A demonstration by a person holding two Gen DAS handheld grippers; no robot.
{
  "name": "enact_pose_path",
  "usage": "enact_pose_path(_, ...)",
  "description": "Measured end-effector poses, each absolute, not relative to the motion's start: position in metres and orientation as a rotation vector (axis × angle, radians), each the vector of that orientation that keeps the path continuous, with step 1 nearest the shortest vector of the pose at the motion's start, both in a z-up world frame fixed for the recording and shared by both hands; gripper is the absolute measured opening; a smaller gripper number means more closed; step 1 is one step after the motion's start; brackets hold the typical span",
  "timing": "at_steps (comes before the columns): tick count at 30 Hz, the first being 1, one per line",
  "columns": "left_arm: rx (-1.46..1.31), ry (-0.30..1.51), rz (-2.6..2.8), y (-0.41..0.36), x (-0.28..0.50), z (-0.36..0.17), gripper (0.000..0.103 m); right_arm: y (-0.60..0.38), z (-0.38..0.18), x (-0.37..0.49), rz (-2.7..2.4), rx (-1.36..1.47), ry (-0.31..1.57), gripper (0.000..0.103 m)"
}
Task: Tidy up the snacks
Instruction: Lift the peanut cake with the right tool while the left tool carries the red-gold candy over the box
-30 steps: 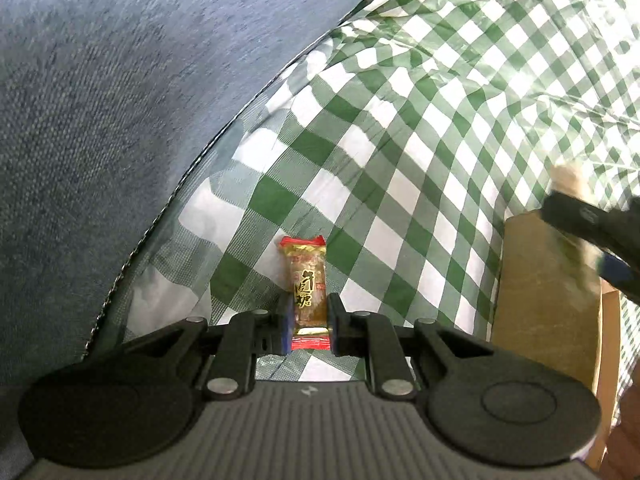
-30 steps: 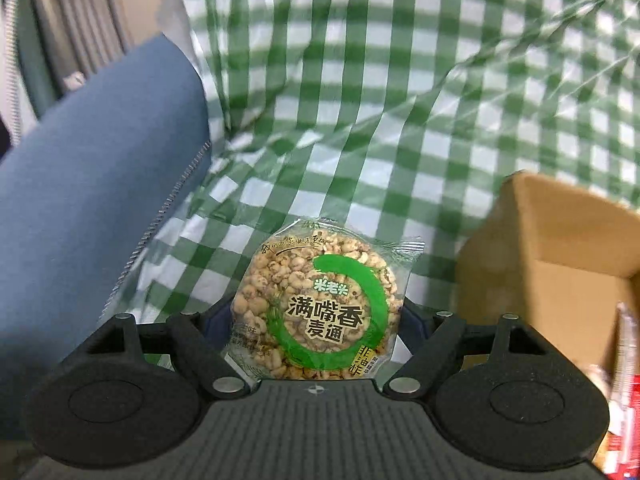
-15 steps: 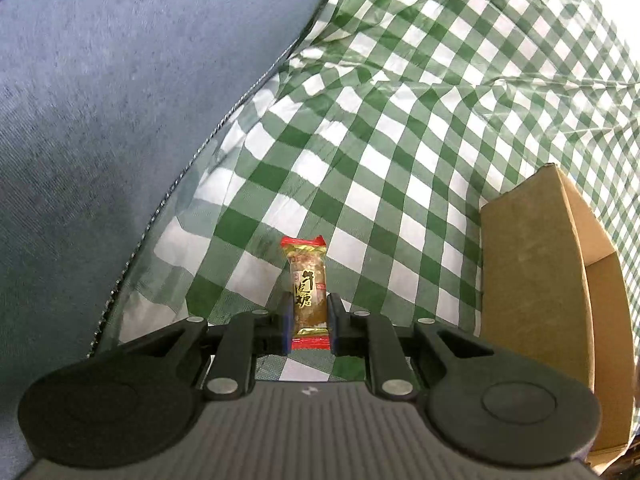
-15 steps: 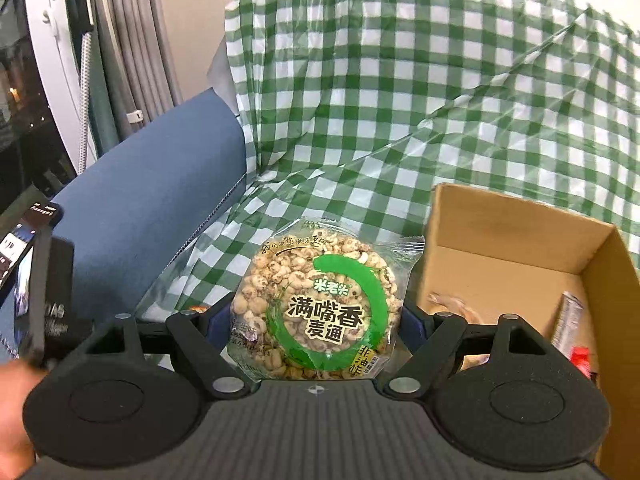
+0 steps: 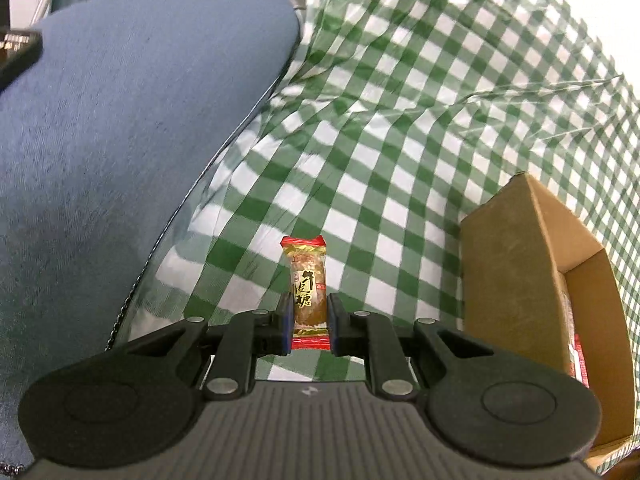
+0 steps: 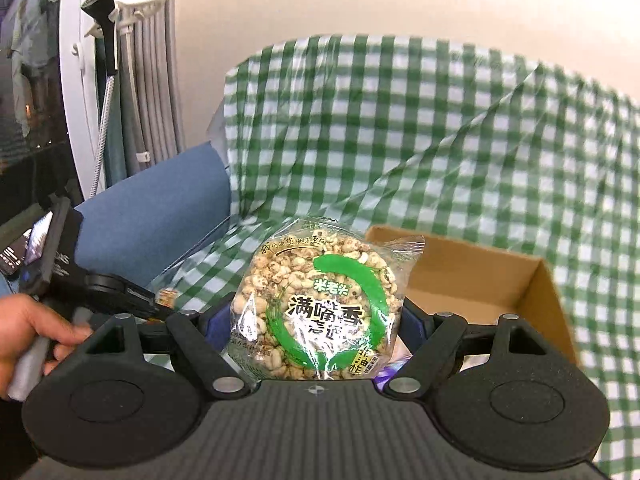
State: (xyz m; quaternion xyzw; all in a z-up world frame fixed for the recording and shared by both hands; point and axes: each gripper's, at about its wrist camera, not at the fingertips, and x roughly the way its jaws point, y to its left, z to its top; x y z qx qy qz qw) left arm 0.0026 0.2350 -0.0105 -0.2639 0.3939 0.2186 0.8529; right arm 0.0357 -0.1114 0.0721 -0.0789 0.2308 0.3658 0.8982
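Observation:
My left gripper (image 5: 308, 322) is shut on a small candy (image 5: 307, 286) in a brown and red wrapper, held upright above the green checked cloth (image 5: 400, 128). My right gripper (image 6: 320, 320) is shut on a round puffed-grain cake (image 6: 316, 308) in a clear wrapper with a green ring, held above the near edge of the open cardboard box (image 6: 480, 276). The box also shows at the right of the left wrist view (image 5: 516, 276), with some red wrappers inside. The left gripper with its candy shows at the left of the right wrist view (image 6: 160, 298).
A blue sofa armrest (image 5: 120, 120) rises to the left of the cloth. A person's hand (image 6: 28, 332) holds the left gripper's handle. A window, curtains and a wall bracket (image 6: 120, 4) stand behind the sofa at left.
Both grippers have risen with their snacks still held. The right gripper has moved over the box's near edge, tilting up so the wall shows. The left view has pulled back, showing more box.

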Motion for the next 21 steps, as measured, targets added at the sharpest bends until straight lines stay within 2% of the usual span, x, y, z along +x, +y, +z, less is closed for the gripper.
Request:
enact_pose_path(10,-0.496,0.709,0.405,0.204,0.012,0.021,0.018,-0.164,0.050,0.052,0.651,-0.093,0.382,0.082)
enact_pose_path(21,-0.399,0.477,0.303,0.139,0.038,0.060,0.018,-0.204,0.043,0.075,0.547,-0.021,0.347,0.082)
